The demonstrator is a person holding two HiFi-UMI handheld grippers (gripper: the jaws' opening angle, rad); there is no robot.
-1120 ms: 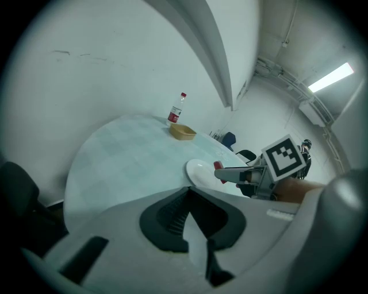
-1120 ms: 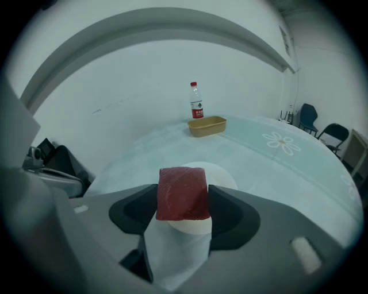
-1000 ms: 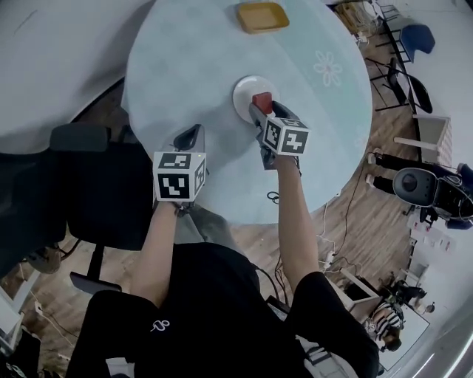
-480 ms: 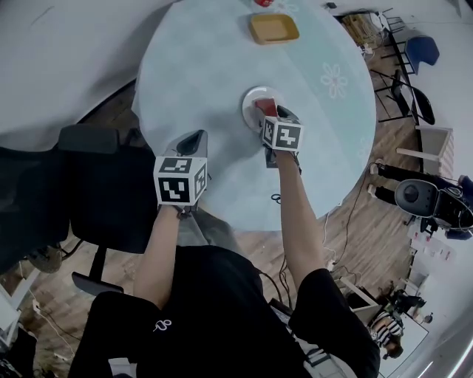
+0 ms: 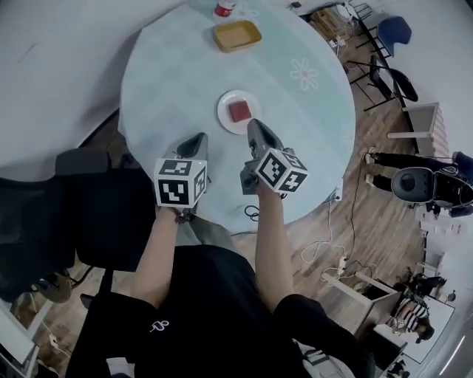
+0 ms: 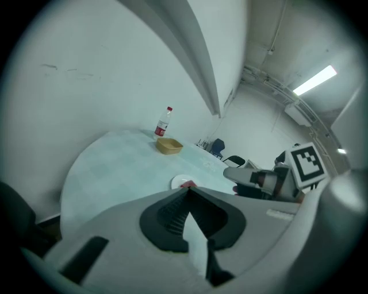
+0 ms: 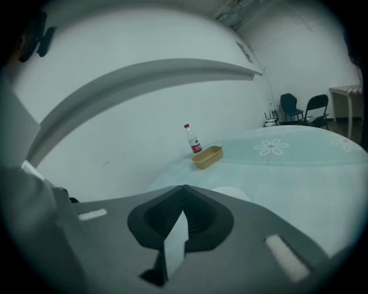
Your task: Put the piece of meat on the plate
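The red piece of meat (image 5: 239, 111) lies flat in the middle of the small white plate (image 5: 225, 118) on the round pale table. My right gripper (image 5: 253, 125) hovers just short of the plate's near edge, shut and empty. In the right gripper view its jaws (image 7: 184, 187) meet tip to tip, and the plate (image 7: 234, 194) peeks over them. My left gripper (image 5: 198, 139) floats left of the plate, also shut with nothing in it (image 6: 188, 189). From the left gripper view the meat (image 6: 187, 185) and the plate (image 6: 177, 182) show just past the tips.
A yellow tray (image 5: 236, 35) and a red-labelled bottle (image 5: 224, 9) stand at the table's far edge. A black office chair (image 5: 89, 199) sits at the left beside the person. Folding chairs (image 5: 392, 52) and cables lie on the wooden floor to the right.
The right gripper let go of the meat, which now rests on the plate. It drew back toward the person, rose, and its jaws closed. The left gripper lifted slightly.
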